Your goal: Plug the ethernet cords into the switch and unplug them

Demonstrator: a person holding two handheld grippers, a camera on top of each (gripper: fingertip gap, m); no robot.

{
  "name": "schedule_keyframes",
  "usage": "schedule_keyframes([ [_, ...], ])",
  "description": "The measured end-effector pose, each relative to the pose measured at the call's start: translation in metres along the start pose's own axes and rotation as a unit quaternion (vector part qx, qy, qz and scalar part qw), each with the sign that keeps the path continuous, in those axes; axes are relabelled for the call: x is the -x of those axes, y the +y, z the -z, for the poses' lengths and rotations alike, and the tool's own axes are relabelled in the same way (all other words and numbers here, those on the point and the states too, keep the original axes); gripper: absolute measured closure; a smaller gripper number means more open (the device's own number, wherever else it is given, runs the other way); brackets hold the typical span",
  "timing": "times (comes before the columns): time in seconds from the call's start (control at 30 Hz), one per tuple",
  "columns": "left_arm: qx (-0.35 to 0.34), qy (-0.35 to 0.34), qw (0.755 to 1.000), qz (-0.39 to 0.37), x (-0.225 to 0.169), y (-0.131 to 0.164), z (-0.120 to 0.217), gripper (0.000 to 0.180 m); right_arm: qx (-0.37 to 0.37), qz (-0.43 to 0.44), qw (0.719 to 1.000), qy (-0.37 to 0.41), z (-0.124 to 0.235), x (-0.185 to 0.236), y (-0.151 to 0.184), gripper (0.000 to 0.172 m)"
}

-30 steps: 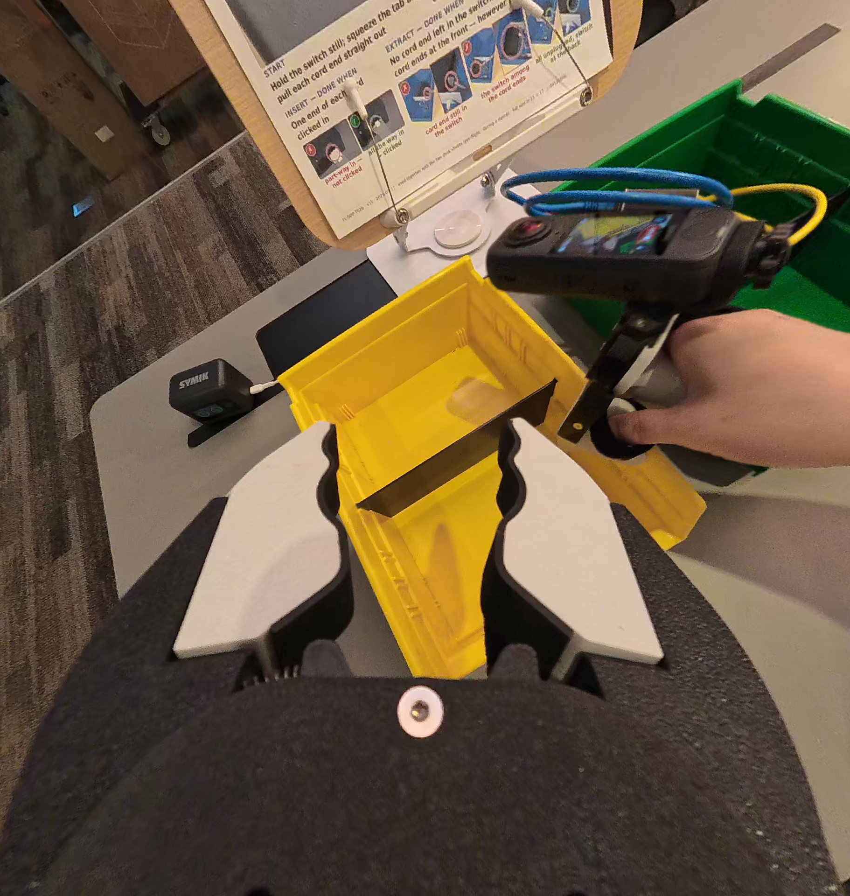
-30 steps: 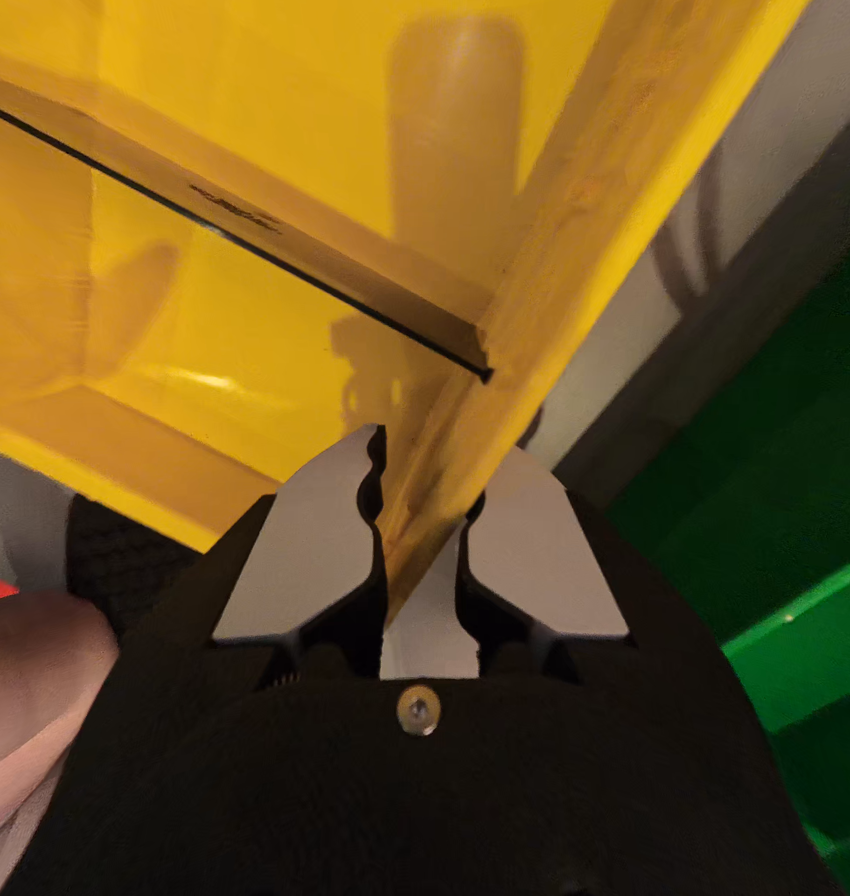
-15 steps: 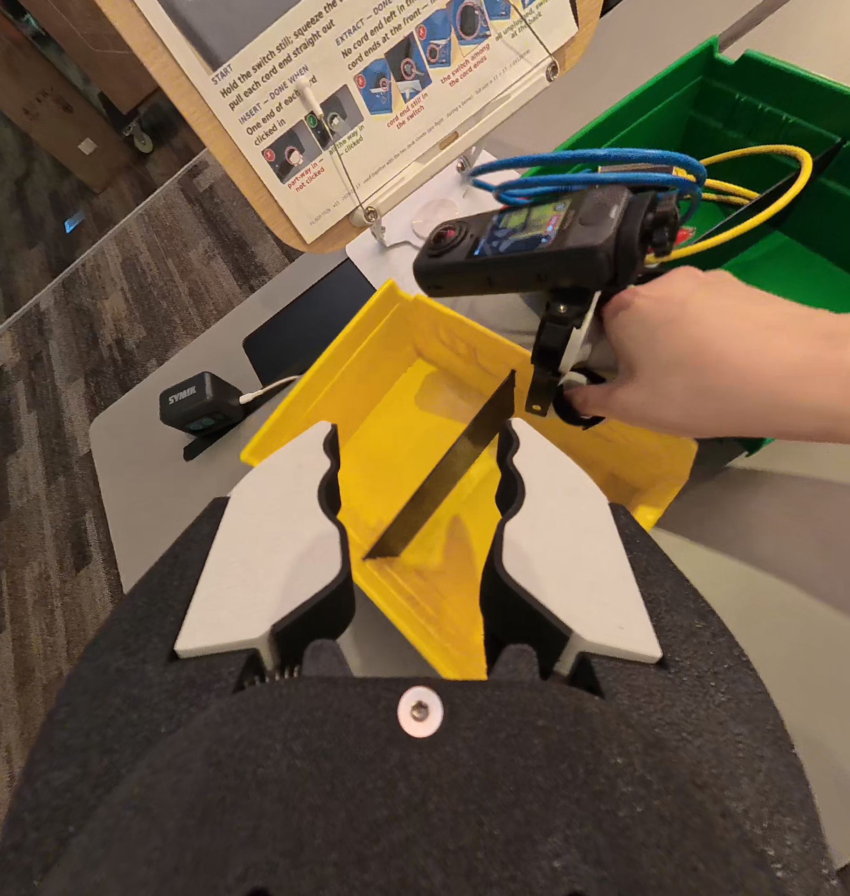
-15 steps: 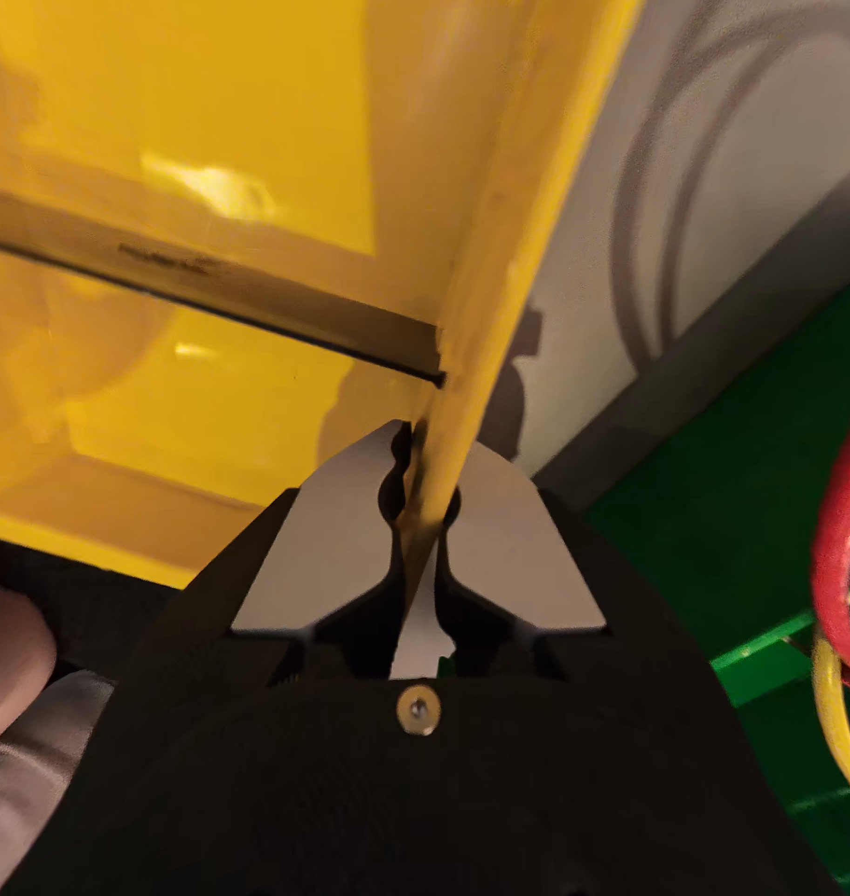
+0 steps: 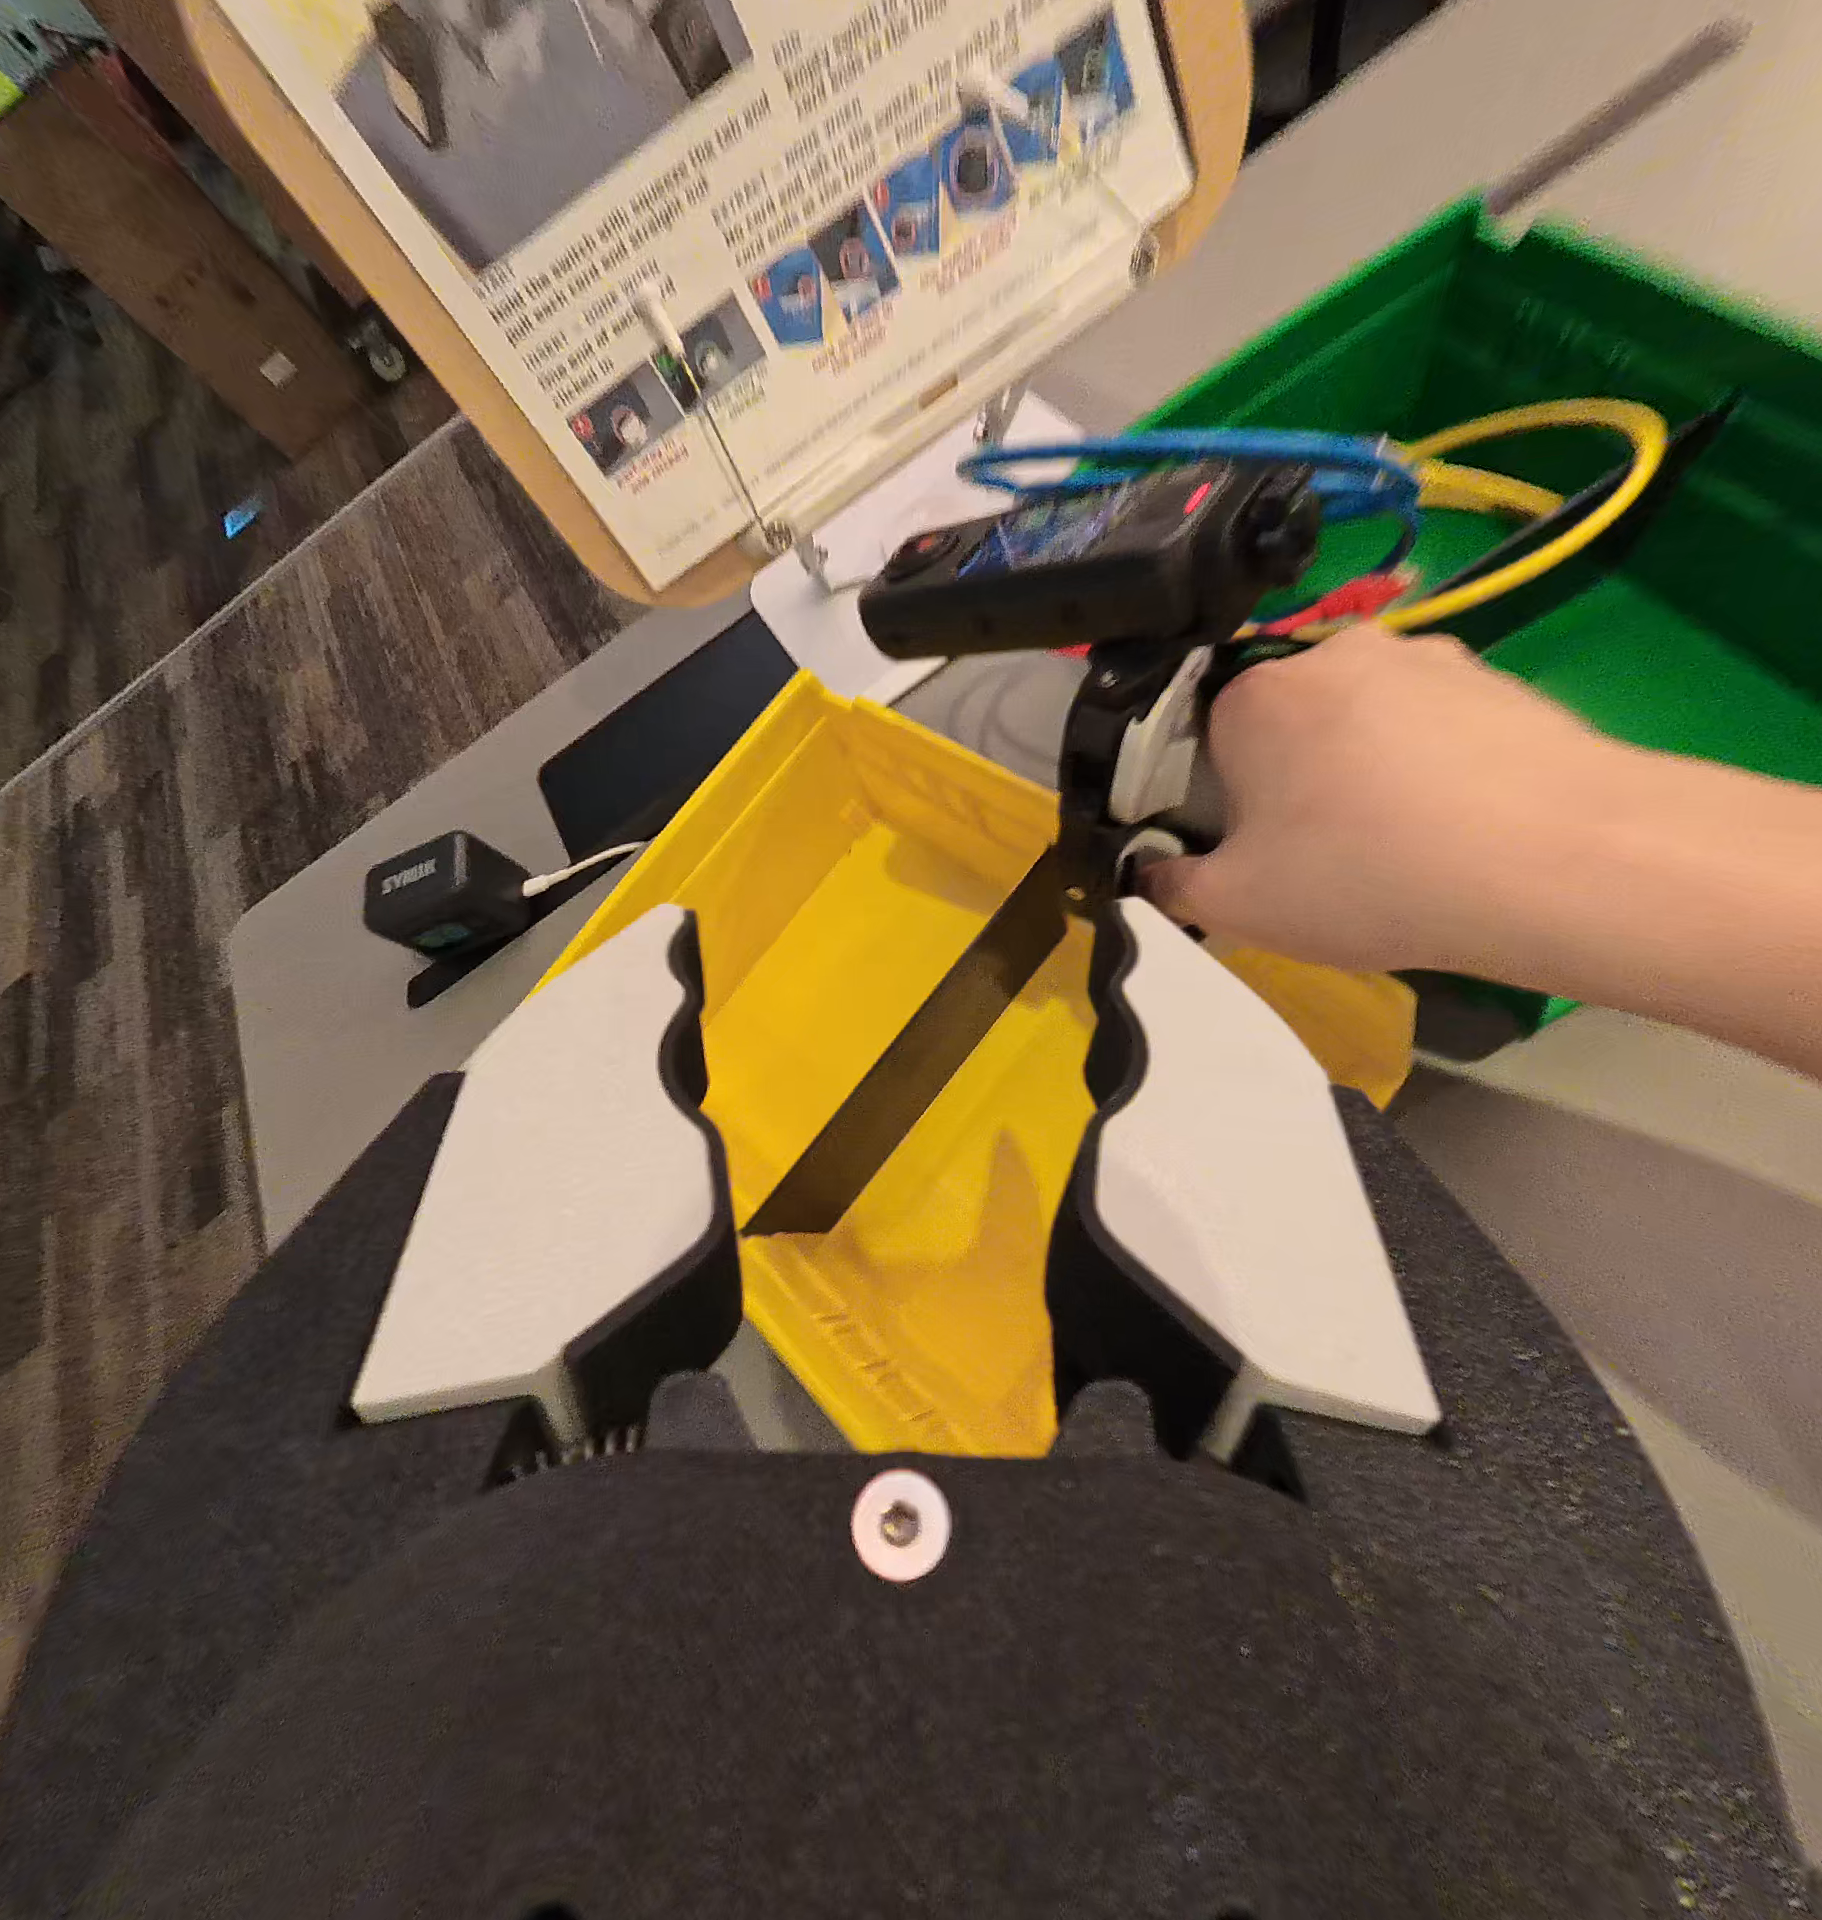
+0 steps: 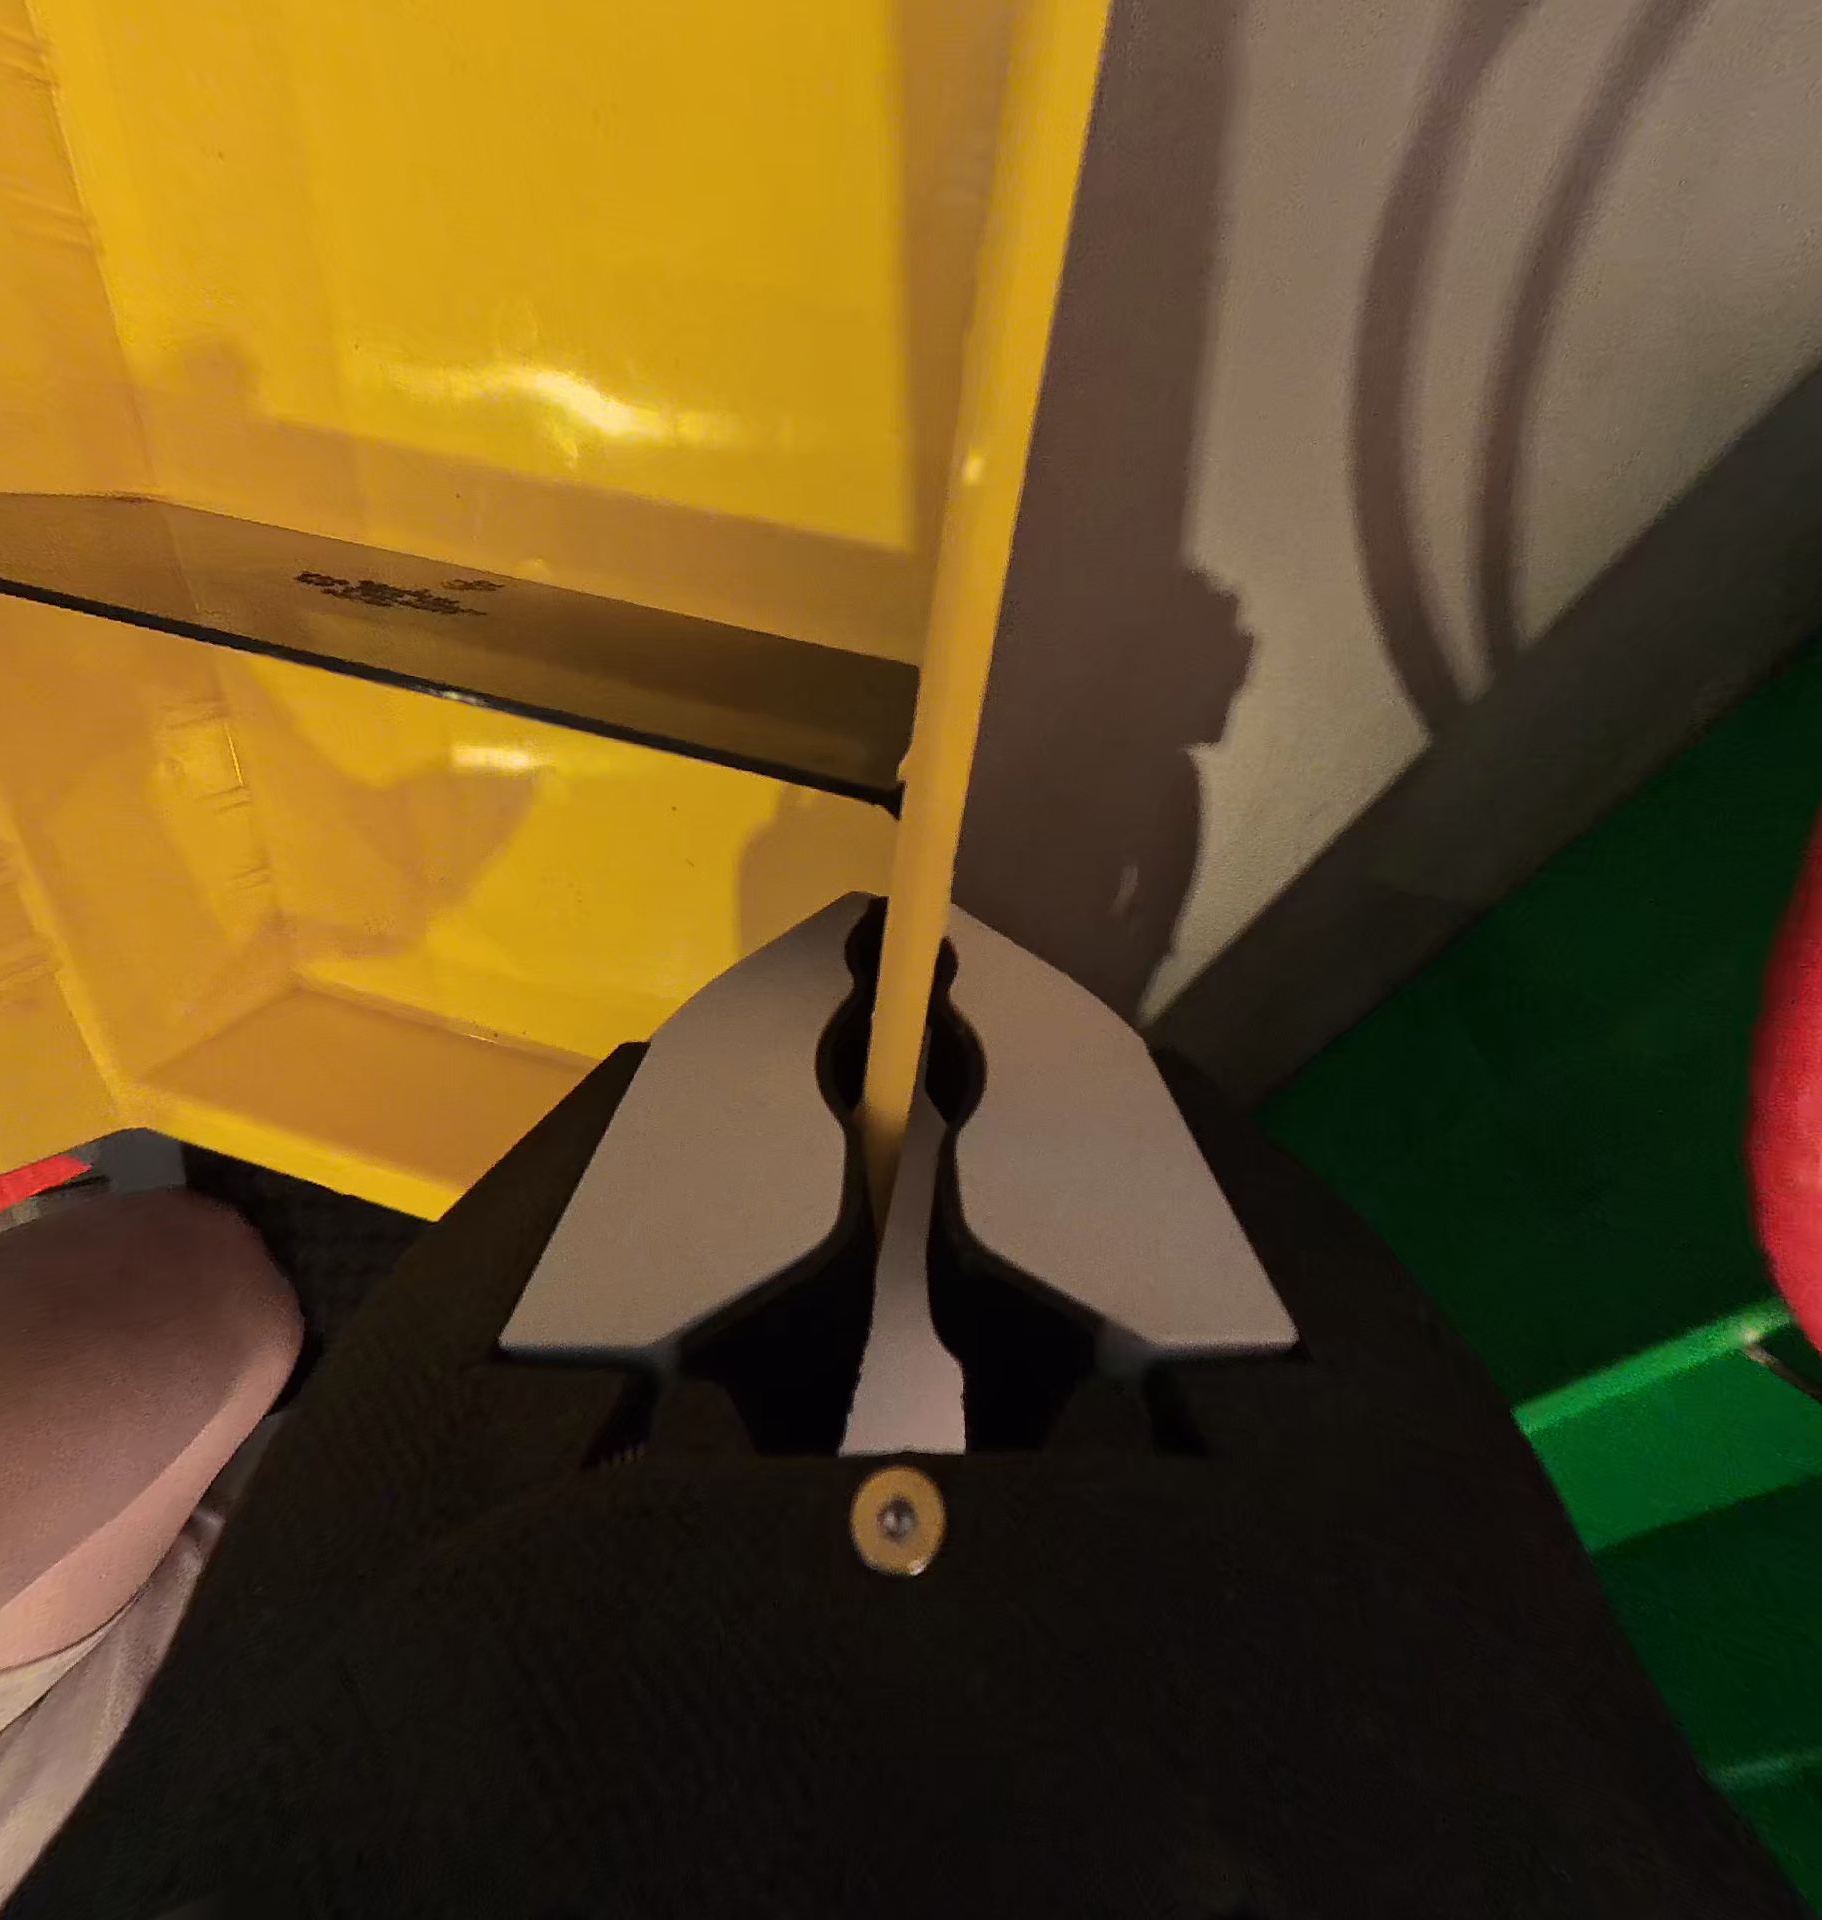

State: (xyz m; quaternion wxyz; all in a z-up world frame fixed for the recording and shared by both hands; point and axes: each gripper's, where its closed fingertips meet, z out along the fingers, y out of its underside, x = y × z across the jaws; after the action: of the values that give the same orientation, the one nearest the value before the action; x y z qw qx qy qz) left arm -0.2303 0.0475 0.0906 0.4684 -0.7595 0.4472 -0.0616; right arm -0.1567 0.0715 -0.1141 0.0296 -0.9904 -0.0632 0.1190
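Warm, fairly bright indoor light from overhead, with glossy glare patches on the yellow bin's floor [image 6: 533, 405] and hard cable and gripper shadows cast across the grey tabletop [image 6: 1302, 499]. Marked motion blur over the instruction board [image 5: 741, 239], green bin [image 5: 1572, 343] and hand [image 5: 1406, 810] in the left wrist view. Strong wide-angle bending toward the frame edges in both views; near gripper bodies dark and soft.

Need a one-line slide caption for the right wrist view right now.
Right gripper clamped on the side wall of the yellow bin, black divider inside, green bin with a red cord alongside.
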Motion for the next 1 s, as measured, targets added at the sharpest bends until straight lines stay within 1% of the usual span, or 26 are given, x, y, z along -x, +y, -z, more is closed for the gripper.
schedule_keyframes([
  [0.03, -0.02, 0.0, 1.0, 0.013, -0.003, -0.007, 0.009, 0.106, 0.006, -0.003, 1.0, -0.006, 0.002, 0.002, 0.001, 0.165],
  [0.13, -0.093, -0.006, 0.995, 0.021, -0.007, -0.024, 0.041, 0.107, 0.026, -0.006, 0.999, -0.034, 0.011, 0.009, 0.004, 0.164],
  [0.23, -0.142, -0.004, 0.99, 0.017, -0.012, -0.029, 0.072, 0.107, 0.043, 0.02, 0.998, -0.041, 0.018, 0.017, 0.009, 0.164],
  [0.33, -0.172, -0.009, 0.985, 0.018, -0.014, -0.027, 0.099, 0.105, 0.068, 0.061, 0.996, -0.022, 0.021, 0.018, 0.02, 0.164],
  [0.43, -0.19, -0.009, 0.982, 0.007, -0.019, -0.02, 0.121, 0.104, 0.107, 0.094, 0.99, -0.013, 0.026, 0.018, 0.039, 0.164],
  [0.57, -0.203, -0.01, 0.979, -0.018, -0.026, -0.006, 0.146, 0.102, 0.155, 0.118, 0.98, -0.03, 0.036, 0.024, 0.068, 0.164],
  [0.7, -0.256, -0.022, 0.966, -0.011, -0.02, -0.004, 0.174, 0.108, 0.175, 0.15, 0.972, -0.045, 0.05, 0.033, 0.09, 0.164],
  [0.77, -0.277, -0.02, 0.961, -0.001, -0.018, -0.005, 0.183, 0.111, 0.177, 0.164, 0.969, -0.054, 0.056, 0.037, 0.103, 0.164],
  [0.87, -0.276, -0.008, 0.961, -0.005, -0.019, 0.001, 0.186, 0.109, 0.192, 0.179, 0.962, -0.073, 0.065, 0.039, 0.131, 0.165],
  [1.0, -0.27, -0.013, 0.963, 0.01, -0.009, 0.005, 0.184, 0.106, 0.203, 0.178, 0.96, -0.078, 0.081, 0.019, 0.167, 0.165],
])
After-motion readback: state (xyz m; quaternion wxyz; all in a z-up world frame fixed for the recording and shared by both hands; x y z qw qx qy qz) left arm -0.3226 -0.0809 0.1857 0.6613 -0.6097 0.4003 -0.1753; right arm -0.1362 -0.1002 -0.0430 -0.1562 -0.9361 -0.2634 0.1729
